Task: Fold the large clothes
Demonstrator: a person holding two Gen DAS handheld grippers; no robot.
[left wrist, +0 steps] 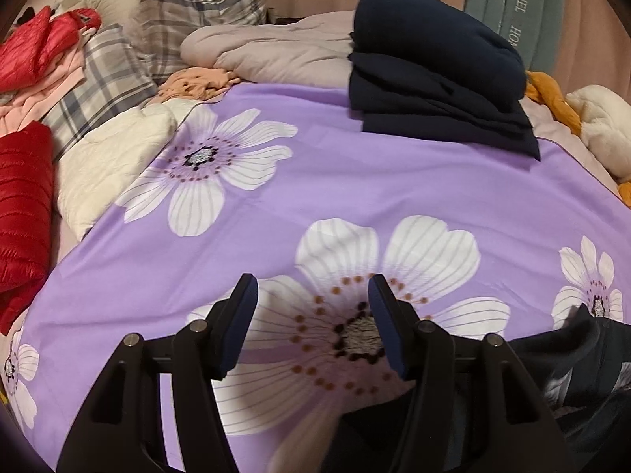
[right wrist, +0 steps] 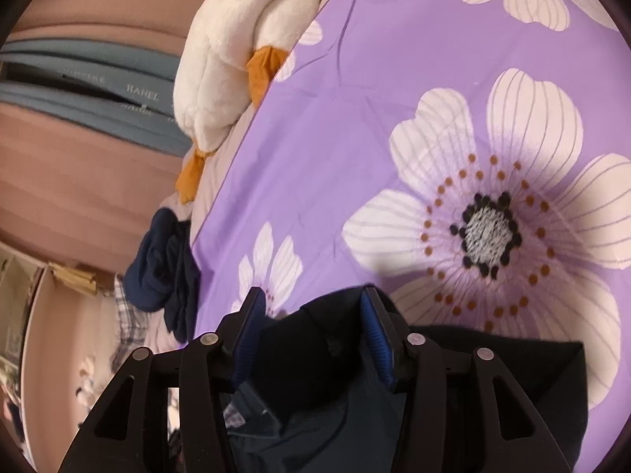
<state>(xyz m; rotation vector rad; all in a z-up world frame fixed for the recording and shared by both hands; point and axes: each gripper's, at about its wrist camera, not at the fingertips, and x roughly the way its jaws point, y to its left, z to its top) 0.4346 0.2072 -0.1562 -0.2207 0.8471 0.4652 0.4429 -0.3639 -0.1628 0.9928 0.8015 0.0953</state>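
Note:
A dark navy garment (right wrist: 315,394) lies bunched at the near edge of the purple flowered sheet (right wrist: 394,98). My right gripper (right wrist: 312,295) has a thick fold of it filling the gap between its blue pads (right wrist: 376,327), touching both. In the left wrist view the same dark garment (left wrist: 583,358) shows at the lower right. My left gripper (left wrist: 312,287) stands open above the sheet (left wrist: 315,177) over a big white flower, with nothing between its fingers. A folded stack of navy clothes (left wrist: 434,79) sits at the far side of the sheet.
Left of the sheet lie a red down jacket (left wrist: 23,216), a cream garment (left wrist: 110,157), plaid pillows (left wrist: 197,12) and pink clothes. A white plush duck (right wrist: 236,39) rests at the sheet's edge by the headboard. Another crumpled navy piece (right wrist: 165,268) hangs off that edge.

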